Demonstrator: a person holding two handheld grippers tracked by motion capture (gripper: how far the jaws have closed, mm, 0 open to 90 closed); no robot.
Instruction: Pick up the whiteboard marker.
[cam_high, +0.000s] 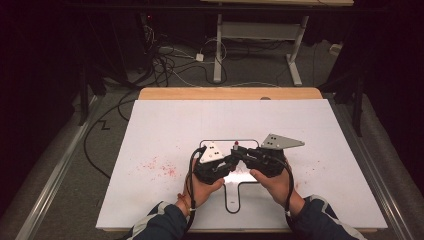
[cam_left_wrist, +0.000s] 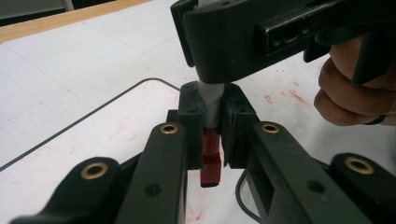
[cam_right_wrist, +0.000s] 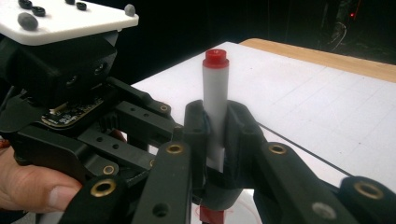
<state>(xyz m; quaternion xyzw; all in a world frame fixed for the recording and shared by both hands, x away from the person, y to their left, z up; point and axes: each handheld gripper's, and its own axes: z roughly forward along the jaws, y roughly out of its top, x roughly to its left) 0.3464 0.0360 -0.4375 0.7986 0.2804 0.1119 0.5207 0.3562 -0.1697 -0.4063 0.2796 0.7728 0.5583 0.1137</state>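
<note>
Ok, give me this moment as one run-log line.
left tool: shut on red cap | right tool: shut on white marker barrel, upright | both over white board | red smears on board

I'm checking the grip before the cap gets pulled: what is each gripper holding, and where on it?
Both hold one marker: right gripper clamps its white barrel, left gripper clamps the red cap end.

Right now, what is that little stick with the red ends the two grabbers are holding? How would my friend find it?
Look at the white board on the table, near the black outline drawn on it. Above that, the left gripper and the right gripper meet, both shut on one thing. It is a marker held upright: a white barrel with a red cap and a red end, the one red-and-white thing among black parts.
</note>
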